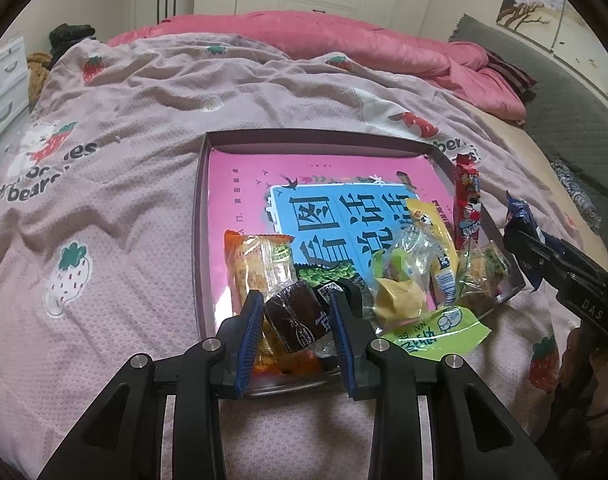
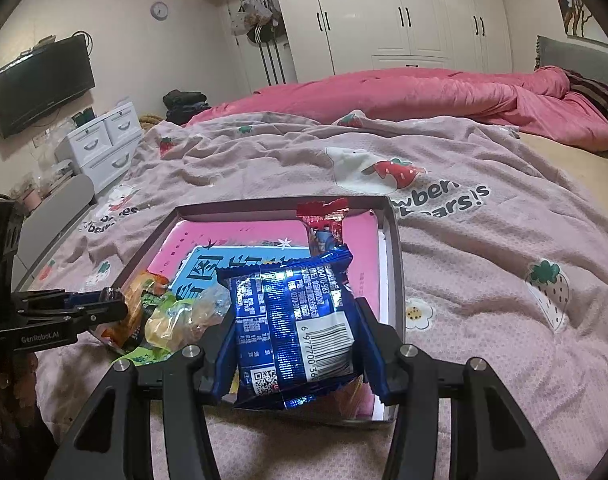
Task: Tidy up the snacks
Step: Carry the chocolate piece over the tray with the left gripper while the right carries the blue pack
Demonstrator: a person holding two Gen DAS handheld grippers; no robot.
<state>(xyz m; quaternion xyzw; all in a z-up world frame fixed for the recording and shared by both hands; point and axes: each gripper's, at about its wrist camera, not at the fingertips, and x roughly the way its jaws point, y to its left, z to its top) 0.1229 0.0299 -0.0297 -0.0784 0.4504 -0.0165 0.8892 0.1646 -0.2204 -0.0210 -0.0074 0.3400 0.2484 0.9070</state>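
Currently: both grippers loaded over the tray (image 1: 199, 216) on the bed.
Left gripper (image 1: 295, 320) clamped on dark brown snack packet (image 1: 293, 316), above tray's near-left corner; loose snacks piled beside it. Right gripper (image 2: 299, 336) clamped on blue foil packet (image 2: 291, 320), over tray's near edge.

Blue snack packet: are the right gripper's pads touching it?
Touching. The right wrist view shows the right gripper with both pads pressed against the blue snack packet.
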